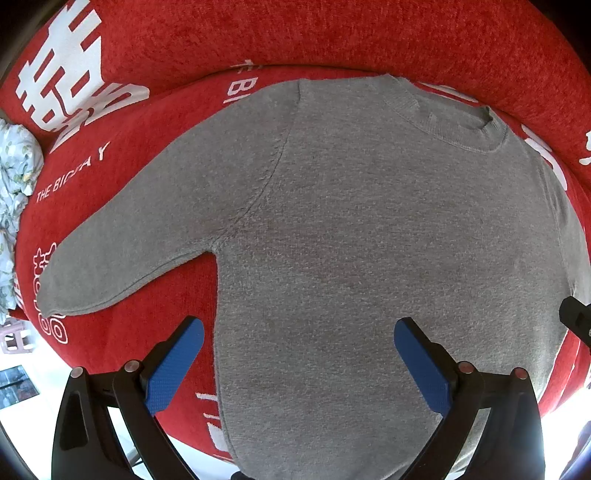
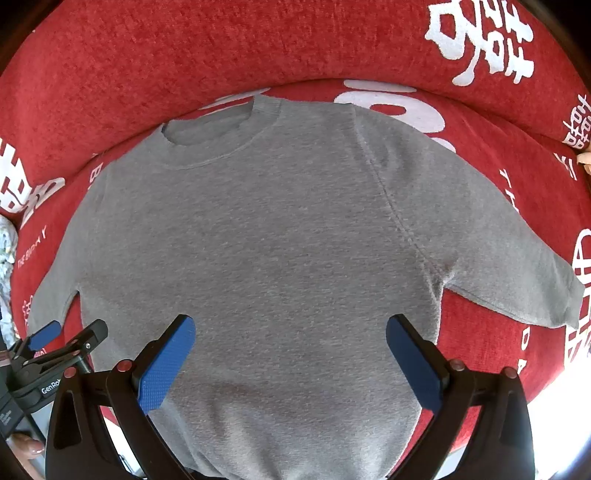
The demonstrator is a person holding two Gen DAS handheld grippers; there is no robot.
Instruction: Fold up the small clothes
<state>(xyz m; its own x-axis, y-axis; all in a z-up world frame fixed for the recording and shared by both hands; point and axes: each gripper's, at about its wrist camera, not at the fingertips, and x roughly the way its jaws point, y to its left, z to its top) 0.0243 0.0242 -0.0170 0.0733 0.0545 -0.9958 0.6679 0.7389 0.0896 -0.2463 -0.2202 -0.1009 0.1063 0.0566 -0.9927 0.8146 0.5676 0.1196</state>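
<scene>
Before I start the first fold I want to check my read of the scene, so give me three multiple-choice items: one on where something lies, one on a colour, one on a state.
1. Where does the grey sweater lie?
A. flat on the red sofa cover
B. hanging from a hook
C. inside a basket

2. What colour are the pads on the fingers of the right gripper?
A. green
B. blue
C. yellow

3. How are the left gripper and the right gripper set?
A. both shut on a sleeve
B. one open, one shut
C. both open, holding nothing

Answers:
1 A, the sweater is spread out with its collar toward the sofa's back.
2 B, both pads show blue.
3 C, each wrist view shows the fingers wide apart above the cloth.
</scene>
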